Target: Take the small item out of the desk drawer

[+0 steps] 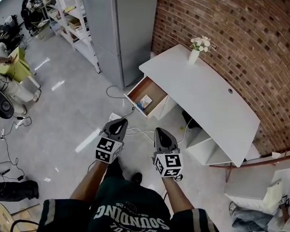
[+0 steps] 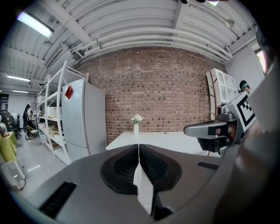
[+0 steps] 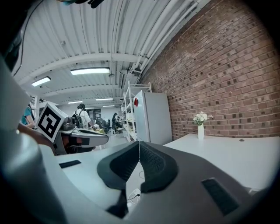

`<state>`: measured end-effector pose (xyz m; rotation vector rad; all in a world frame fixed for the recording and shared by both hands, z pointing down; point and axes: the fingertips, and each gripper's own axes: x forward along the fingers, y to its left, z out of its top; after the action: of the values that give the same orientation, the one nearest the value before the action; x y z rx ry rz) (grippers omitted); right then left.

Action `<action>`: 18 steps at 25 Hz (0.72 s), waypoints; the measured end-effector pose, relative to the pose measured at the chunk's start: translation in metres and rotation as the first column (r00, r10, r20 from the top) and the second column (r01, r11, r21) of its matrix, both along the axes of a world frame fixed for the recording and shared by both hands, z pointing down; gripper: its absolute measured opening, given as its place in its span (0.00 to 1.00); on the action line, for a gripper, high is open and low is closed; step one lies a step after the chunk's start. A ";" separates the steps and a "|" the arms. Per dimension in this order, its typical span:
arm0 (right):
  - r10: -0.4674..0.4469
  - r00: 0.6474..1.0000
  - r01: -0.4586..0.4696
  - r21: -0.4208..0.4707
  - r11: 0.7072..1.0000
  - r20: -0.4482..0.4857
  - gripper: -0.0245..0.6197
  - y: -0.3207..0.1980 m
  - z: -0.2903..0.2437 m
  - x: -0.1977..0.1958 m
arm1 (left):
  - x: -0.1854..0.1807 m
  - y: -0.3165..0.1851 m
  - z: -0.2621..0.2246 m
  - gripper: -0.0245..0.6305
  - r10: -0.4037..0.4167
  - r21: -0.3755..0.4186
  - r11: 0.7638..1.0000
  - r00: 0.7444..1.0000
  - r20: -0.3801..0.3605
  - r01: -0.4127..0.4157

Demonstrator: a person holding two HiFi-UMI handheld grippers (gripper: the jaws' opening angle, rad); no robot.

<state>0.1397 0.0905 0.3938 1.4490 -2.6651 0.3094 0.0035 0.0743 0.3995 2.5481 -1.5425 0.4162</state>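
Both grippers closed and empty, held short of the open desk drawer.

The left gripper [image 2: 139, 162] is seen with its jaws pressed together and nothing between them. The right gripper [image 3: 139, 158] is likewise found closed and empty. Both are held side by side above the floor, well apart from the white desk [image 1: 205, 97]. The drawer [image 1: 155, 88] is observed standing open at the end of the desk nearer the grey cabinet [image 1: 126, 28]. The small item [image 1: 145, 103], a flat blue-and-white piece, is recorded lying on the drawer bottom towards its front. White cables [image 1: 134, 132] are noted on the floor between the grippers and the drawer. A vase of white flowers [image 1: 194, 54] is seen upright at the desk's far corner, near the brick wall [image 1: 228, 35].
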 end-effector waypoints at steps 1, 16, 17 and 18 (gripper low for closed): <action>-0.002 1.000 0.002 0.001 1.000 0.006 0.08 0.000 0.000 0.000 | 0.000 -0.001 0.001 0.07 -0.001 -0.002 1.000 1.000 -0.001 0.001; 0.039 0.999 -0.039 -0.016 0.999 -0.014 0.08 -0.019 0.013 -0.005 | -0.001 -0.029 0.009 0.07 0.041 -0.005 0.999 0.998 -0.044 -0.042; 0.042 0.999 -0.042 -0.018 0.999 -0.015 0.08 -0.022 0.013 -0.007 | -0.003 -0.032 0.011 0.07 0.045 -0.007 0.999 0.998 -0.047 -0.045; 0.044 0.999 -0.045 -0.020 0.999 -0.017 0.08 -0.024 0.014 -0.010 | -0.005 -0.035 0.012 0.07 0.048 -0.009 0.999 0.998 -0.050 -0.049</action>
<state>0.1300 0.0663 0.4078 1.4998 -2.6123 0.3264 -0.0010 0.0396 0.4116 2.5721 -1.4608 0.3630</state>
